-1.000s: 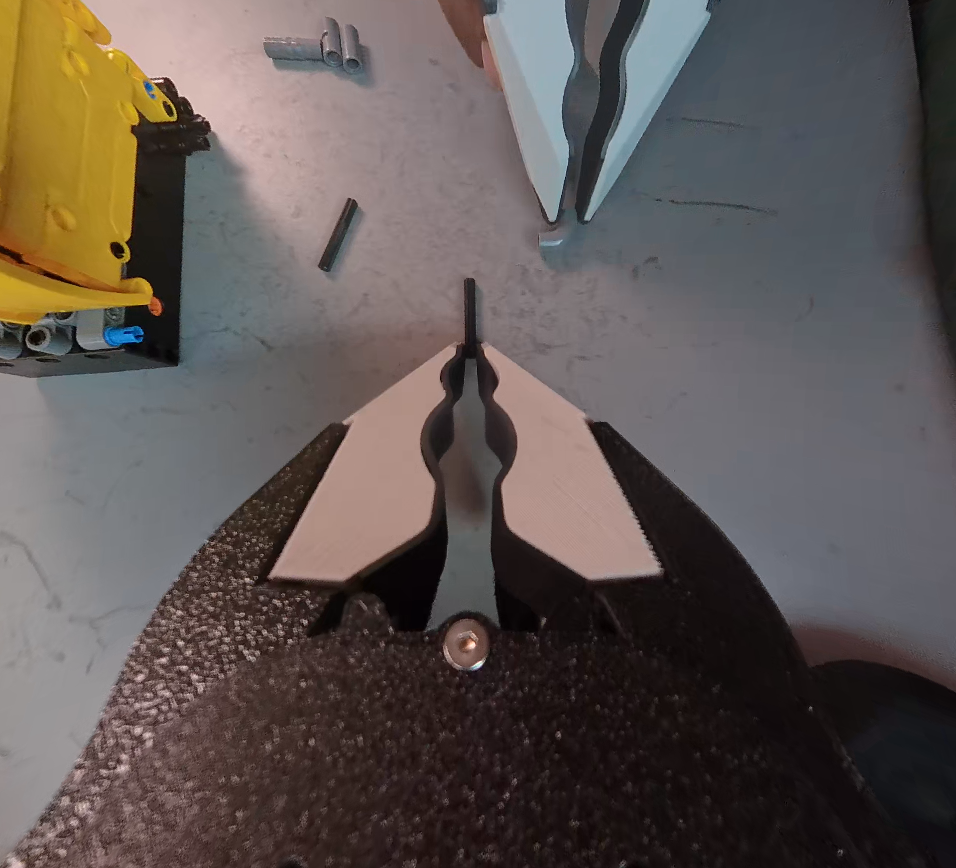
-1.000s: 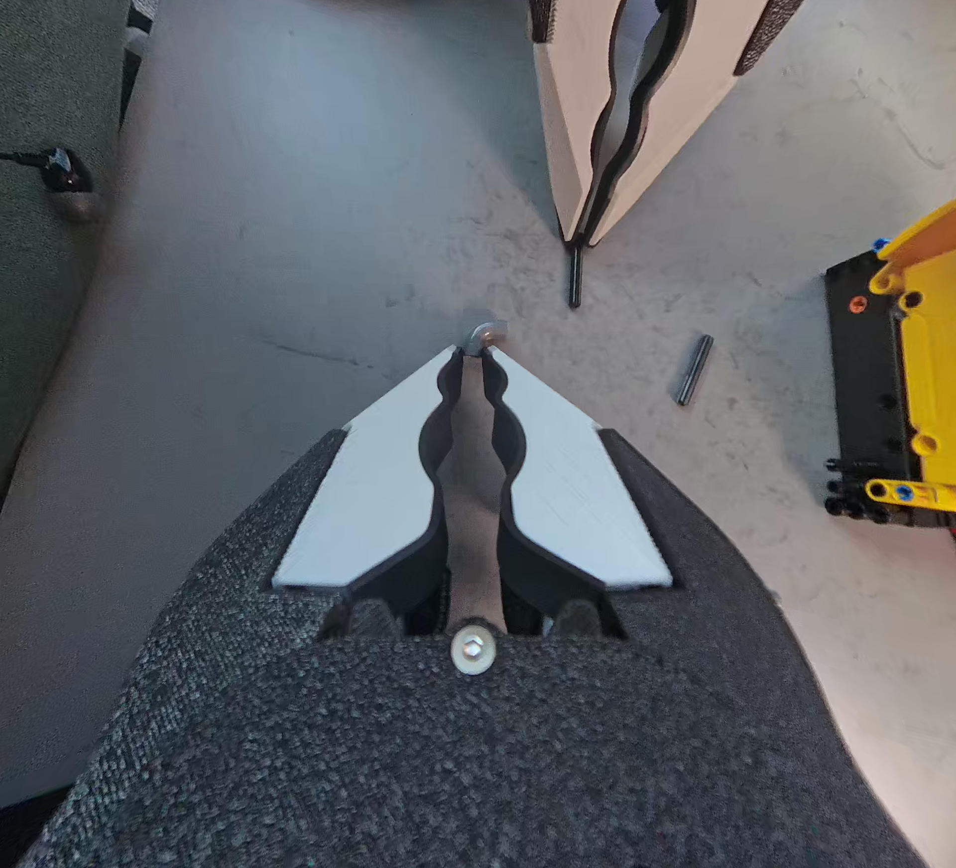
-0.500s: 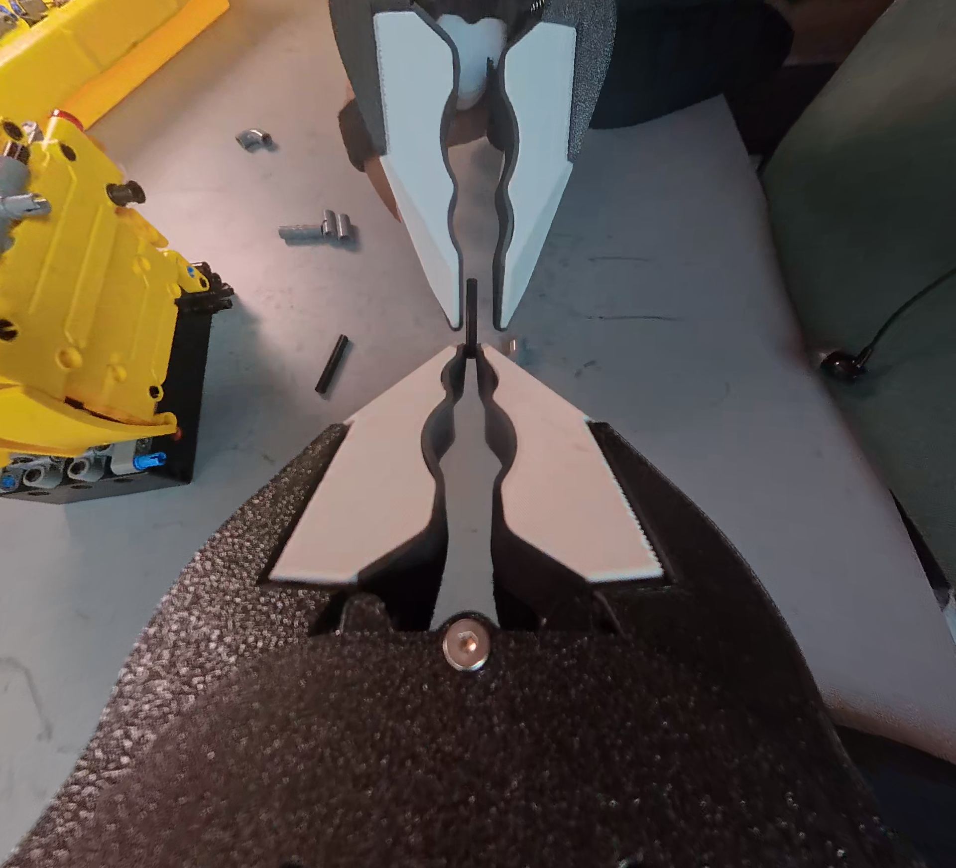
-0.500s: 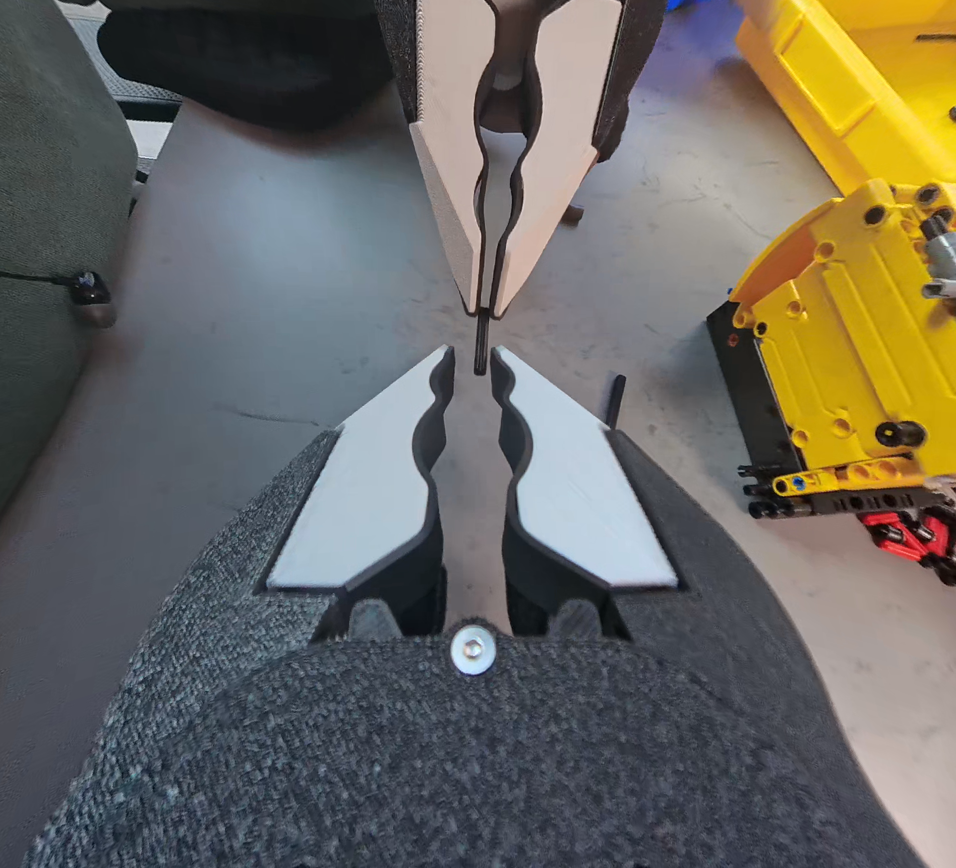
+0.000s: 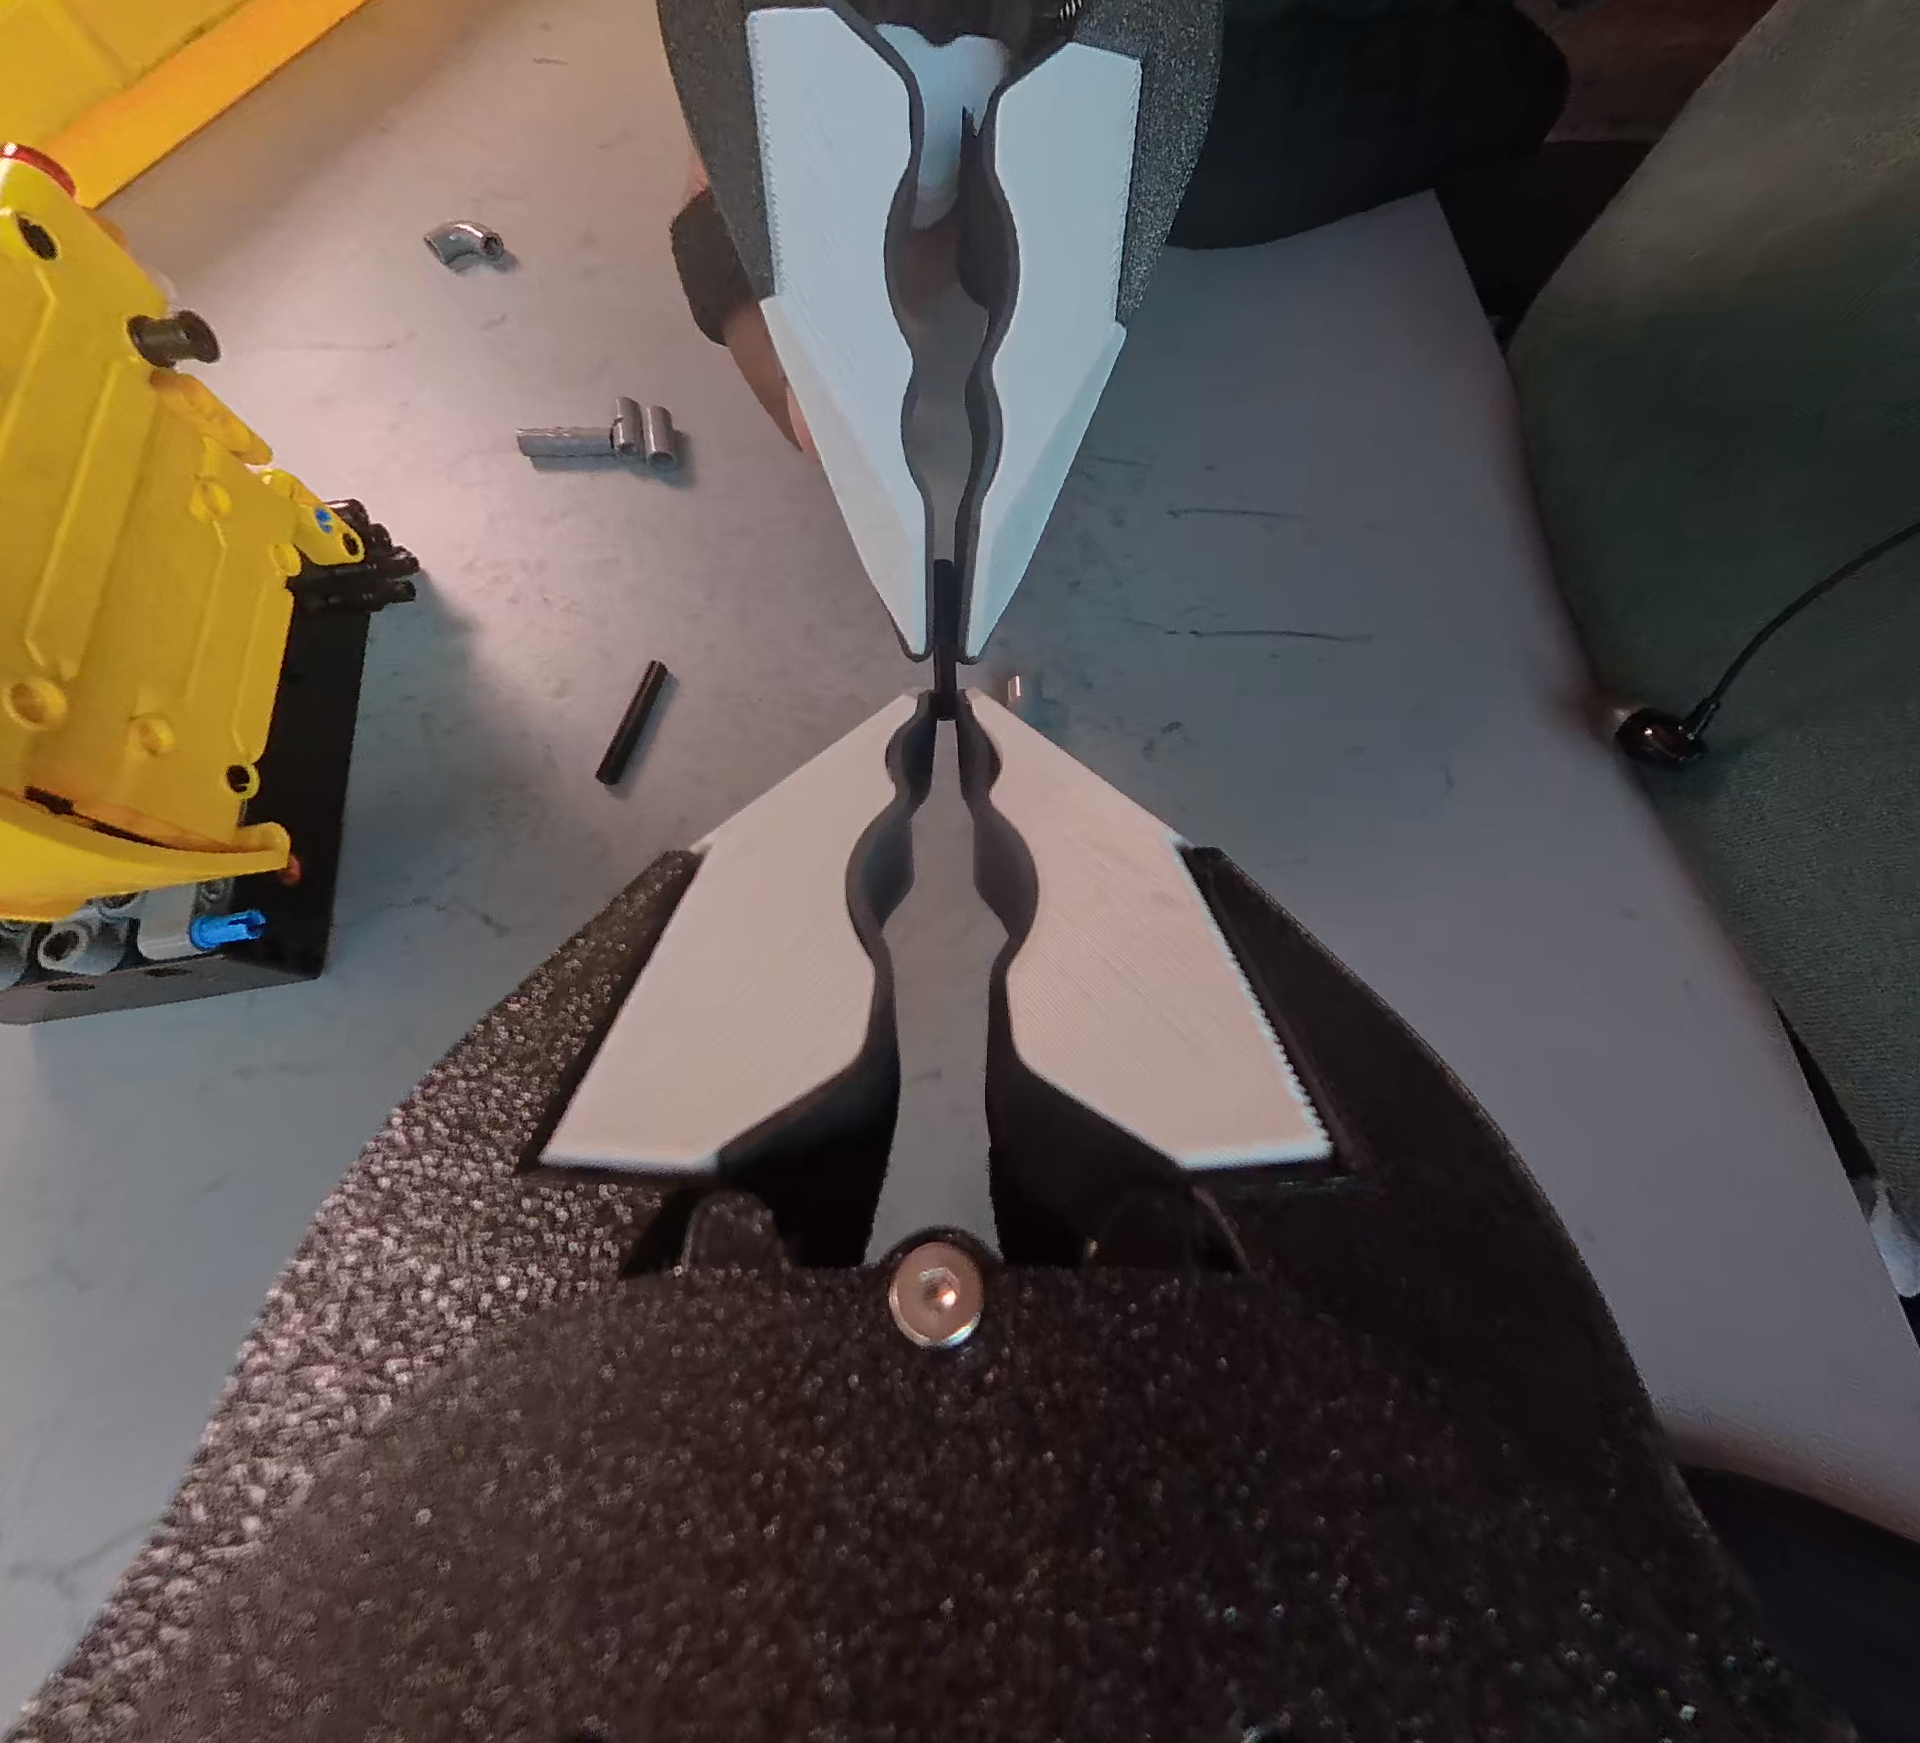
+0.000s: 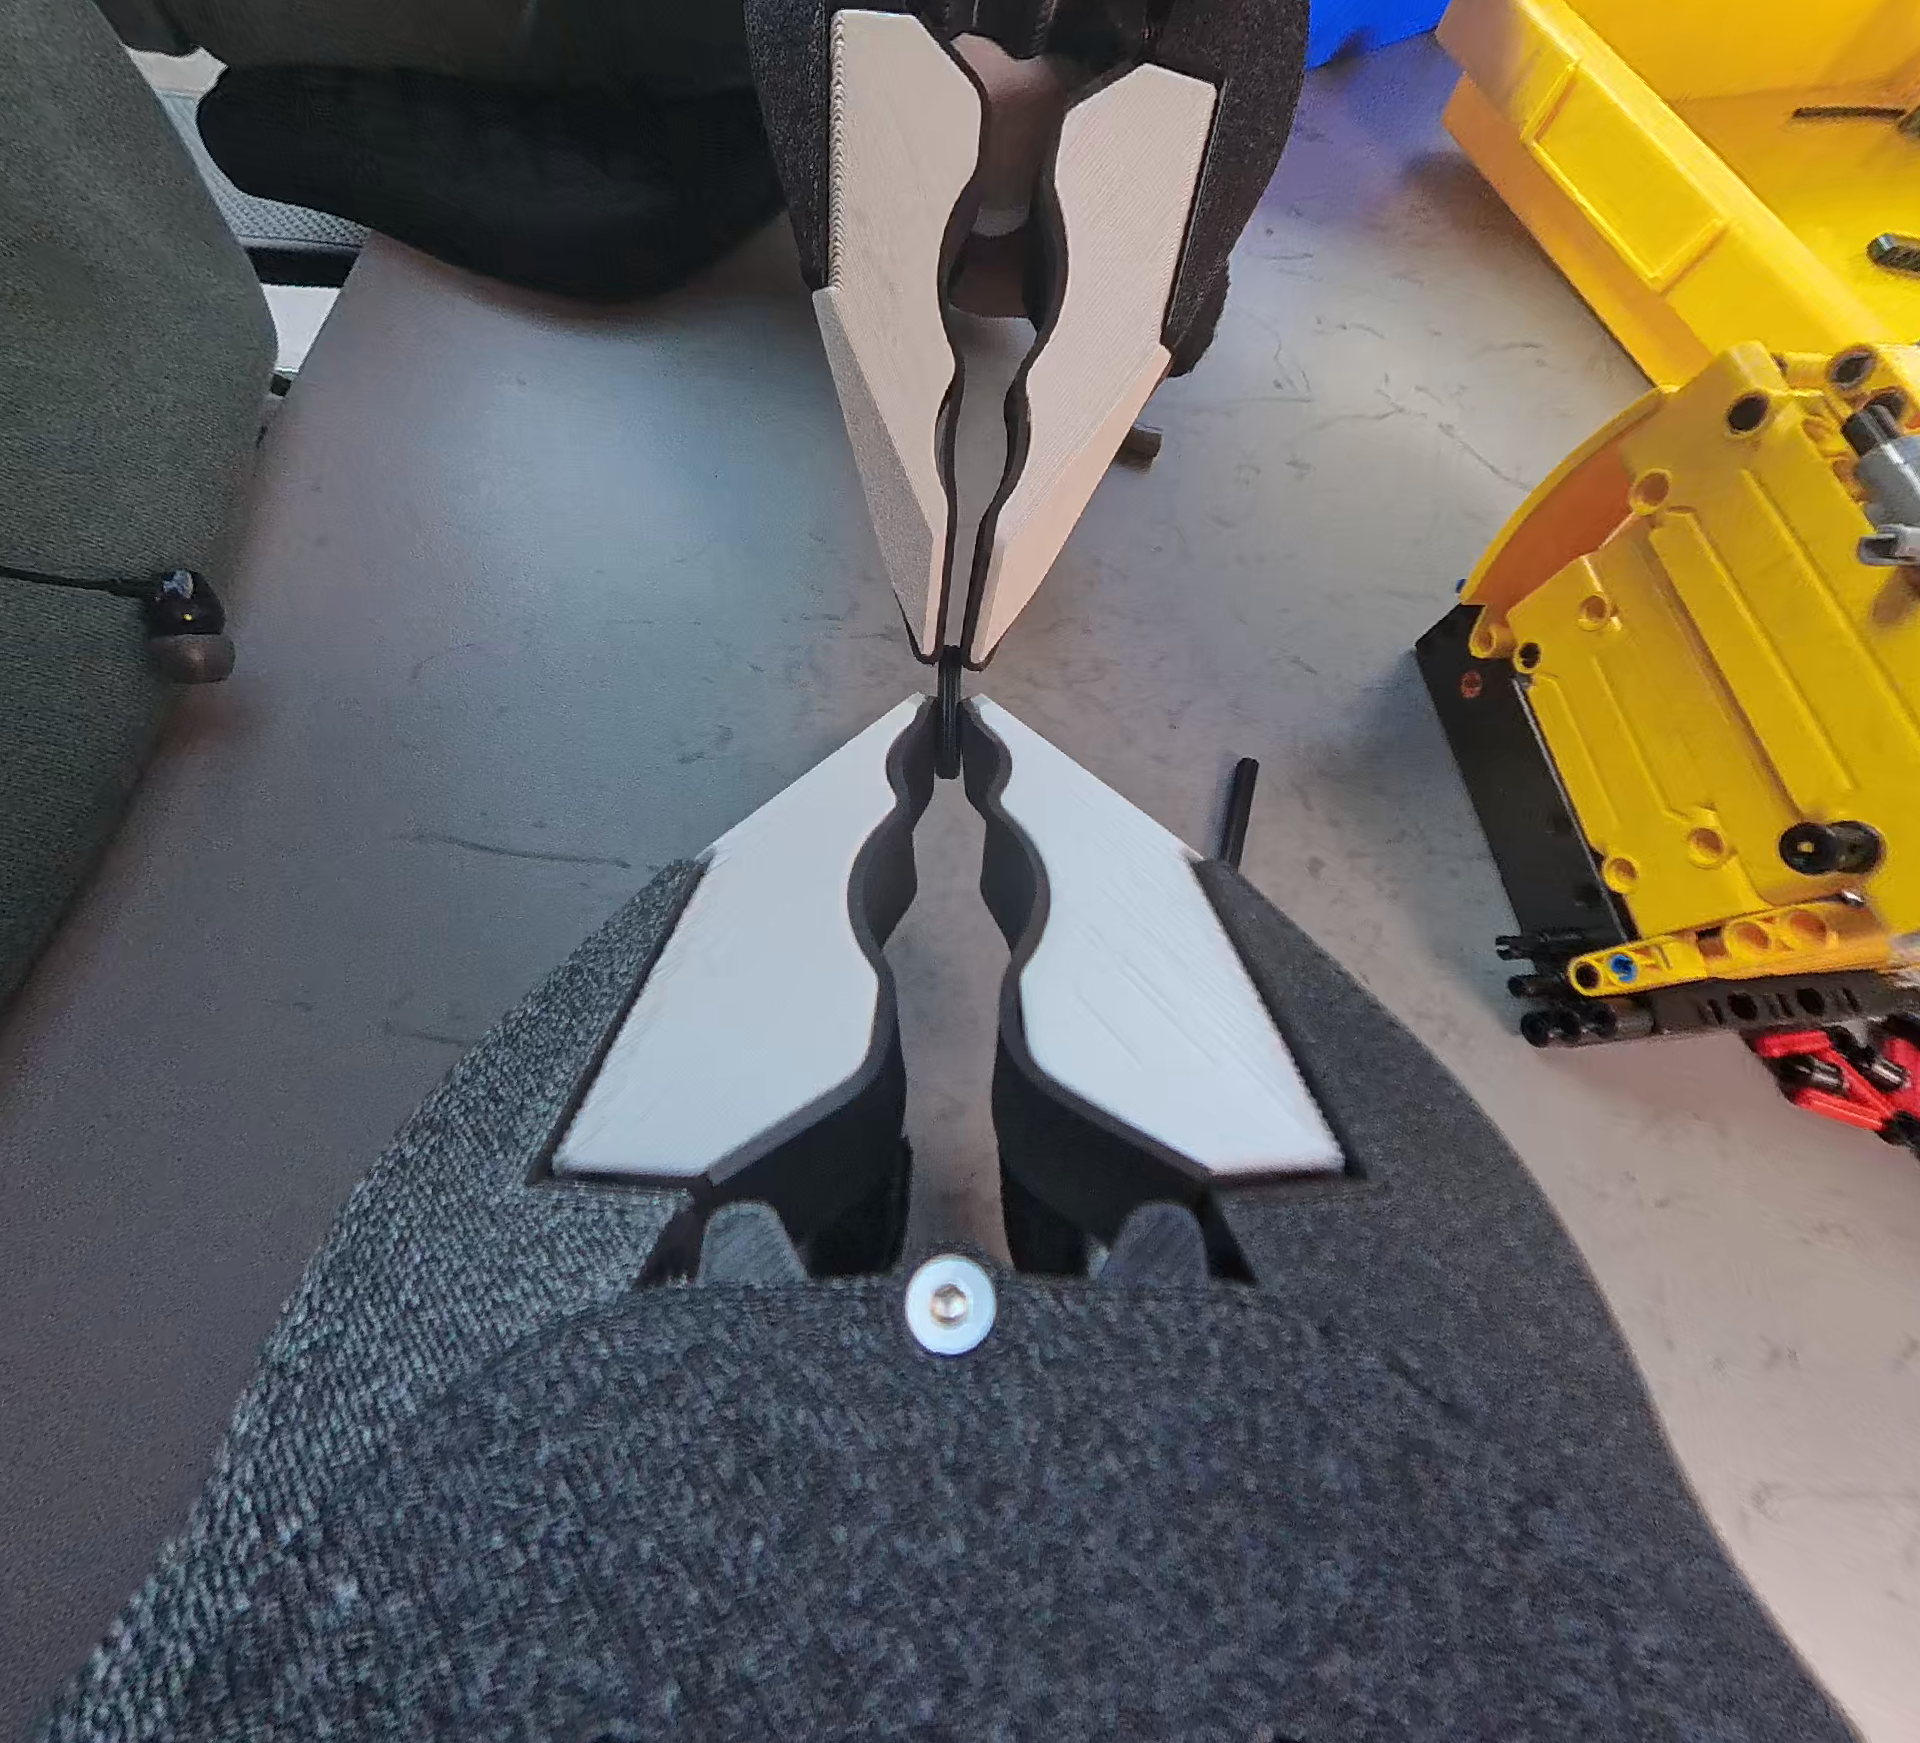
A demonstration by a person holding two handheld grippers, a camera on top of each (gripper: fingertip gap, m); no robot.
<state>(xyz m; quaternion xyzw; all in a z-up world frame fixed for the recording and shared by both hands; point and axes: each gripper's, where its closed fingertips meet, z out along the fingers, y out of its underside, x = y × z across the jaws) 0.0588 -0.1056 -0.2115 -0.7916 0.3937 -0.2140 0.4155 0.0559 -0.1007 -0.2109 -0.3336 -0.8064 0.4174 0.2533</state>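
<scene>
Tip to tip above the grey bench, the left gripper stays clamped on a thin black plastic rod, while the right gripper, open half a second ago, has closed on its far end. A yellow brick-built model stands beside them.

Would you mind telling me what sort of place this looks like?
Probably a hobby or lab workbench for toy-brick building: a grey table with a half-built yellow brick model, loose grey connectors and a yellow parts bin.
</scene>
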